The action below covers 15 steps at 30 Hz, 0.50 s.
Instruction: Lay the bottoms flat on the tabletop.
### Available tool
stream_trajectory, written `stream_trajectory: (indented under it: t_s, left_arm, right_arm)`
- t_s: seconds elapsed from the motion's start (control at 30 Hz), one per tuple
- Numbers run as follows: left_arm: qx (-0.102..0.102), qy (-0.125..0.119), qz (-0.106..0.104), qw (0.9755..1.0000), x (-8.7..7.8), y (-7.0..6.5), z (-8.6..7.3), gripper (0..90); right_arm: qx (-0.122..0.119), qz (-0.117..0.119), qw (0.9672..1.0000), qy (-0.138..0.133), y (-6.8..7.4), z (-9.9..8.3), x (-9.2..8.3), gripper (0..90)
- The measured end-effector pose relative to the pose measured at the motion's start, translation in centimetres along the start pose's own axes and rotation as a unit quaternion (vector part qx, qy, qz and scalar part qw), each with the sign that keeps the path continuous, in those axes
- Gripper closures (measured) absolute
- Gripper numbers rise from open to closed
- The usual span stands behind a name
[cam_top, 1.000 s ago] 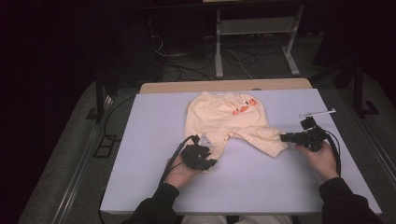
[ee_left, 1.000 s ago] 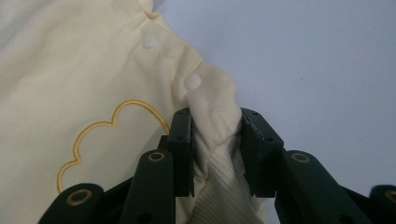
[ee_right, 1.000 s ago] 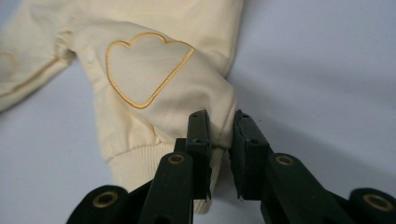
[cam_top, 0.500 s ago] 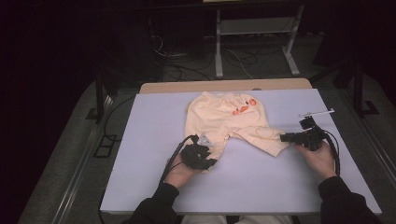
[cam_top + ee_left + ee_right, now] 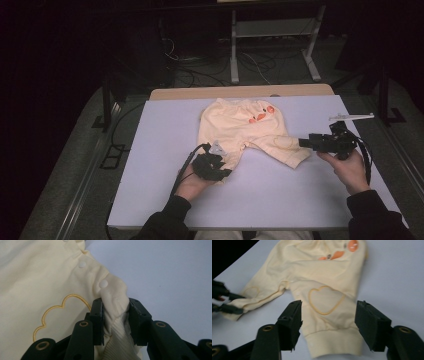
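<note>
Item: pale yellow baby trousers (image 5: 245,127), lying flat on the lavender tabletop (image 5: 150,150), waistband toward the far edge, both legs pointing back toward the person. Orange embroidered motifs (image 5: 260,116) sit near the waist; an outlined heart patch (image 5: 325,300) marks the knee of one leg, a scalloped yellow outline (image 5: 60,312) the other. White snap buttons (image 5: 103,284) run along the inner seam.

Left hand-held gripper (image 5: 216,159): rests at the near end of the trouser leg on the left side of the high view. In the left gripper view its jaws pinch the ribbed cuff (image 5: 117,337) of that leg, the fabric bunched up between the pads. The left hand (image 5: 192,182) holds it low on the tabletop.

Right hand-held gripper (image 5: 306,143): held level in the right hand (image 5: 347,167), its tips just beside the cuff of the other leg. Its jaws have just been opening and now stand spread; in the right gripper view the ribbed cuff (image 5: 334,342) lies flat on the tabletop between and beyond them, with neither pad pressing on it. A grey plate (image 5: 350,117) stands above its body, and a cable (image 5: 367,160) loops beside the wrist.
</note>
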<state>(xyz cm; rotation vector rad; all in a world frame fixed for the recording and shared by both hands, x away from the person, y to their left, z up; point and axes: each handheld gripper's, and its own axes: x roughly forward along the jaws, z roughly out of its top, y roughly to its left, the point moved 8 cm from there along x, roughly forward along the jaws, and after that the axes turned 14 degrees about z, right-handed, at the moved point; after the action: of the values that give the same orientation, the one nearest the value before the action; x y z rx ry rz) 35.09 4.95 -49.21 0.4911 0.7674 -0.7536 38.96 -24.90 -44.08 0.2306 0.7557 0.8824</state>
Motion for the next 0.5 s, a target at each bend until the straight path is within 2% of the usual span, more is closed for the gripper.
stream_trajectory:
  t_s: [0.23, 0.33, 0.5]
  left_arm:
    - [-0.007, 0.0, -0.003, 1.0, 0.0, 0.0, 0.0, 66.0]
    - [-0.009, -0.001, -0.004, 1.0, 0.0, 0.1, 0.0, 66.0]
    - [-0.014, -0.001, -0.005, 0.9999, 0.0, 0.1, 0.1, 65.5]
  right_arm:
    - [-0.045, 0.037, 0.997, 0.052, 2.5, -0.6, 2.7, 23.4]
    - [-0.059, 0.043, 0.9947, 0.073, 2.9, -1.0, 3.8, 19.8]
    - [-0.061, 0.055, 0.9921, 0.095, 2.9, -1.7, 5.0, 13.3]
